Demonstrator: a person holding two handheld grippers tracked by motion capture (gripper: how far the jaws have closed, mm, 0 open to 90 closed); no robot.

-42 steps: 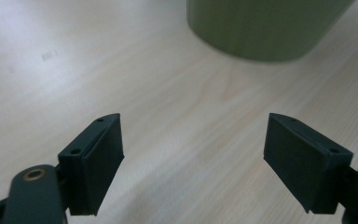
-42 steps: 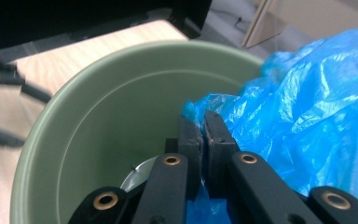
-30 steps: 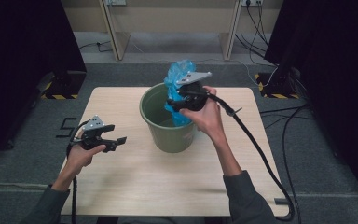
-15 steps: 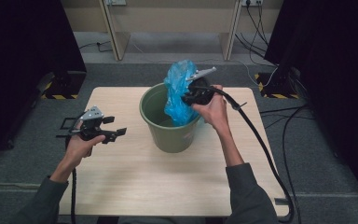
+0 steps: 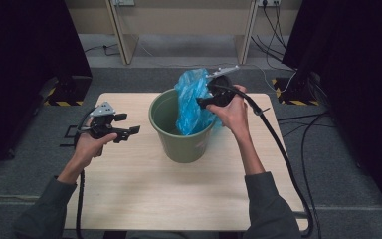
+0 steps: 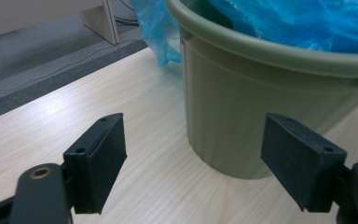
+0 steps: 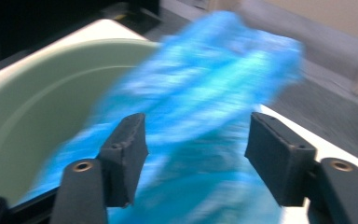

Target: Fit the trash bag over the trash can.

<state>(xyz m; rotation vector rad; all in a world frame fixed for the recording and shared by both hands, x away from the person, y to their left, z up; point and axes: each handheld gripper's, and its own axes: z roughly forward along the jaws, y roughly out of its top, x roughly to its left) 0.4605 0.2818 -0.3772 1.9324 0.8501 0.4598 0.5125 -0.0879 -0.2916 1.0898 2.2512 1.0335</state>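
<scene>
Draping blue bag (image 5: 193,102) over bucket rim (image 5: 155,115).

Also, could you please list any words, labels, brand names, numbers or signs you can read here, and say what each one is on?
No readable text in these pictures.
Green bucket: plain, no label.
Blue plastic bag: no print to be seen.
Grippers: no markings legible.
Yellow-and-black striped strips on the floor: hazard stripes, no words.

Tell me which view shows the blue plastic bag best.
The high view: the blue plastic bag shows whole, draped over the green bucket rim. The right gripper view has it close but blurred; the left gripper view catches only parts behind and inside the bucket.
</scene>
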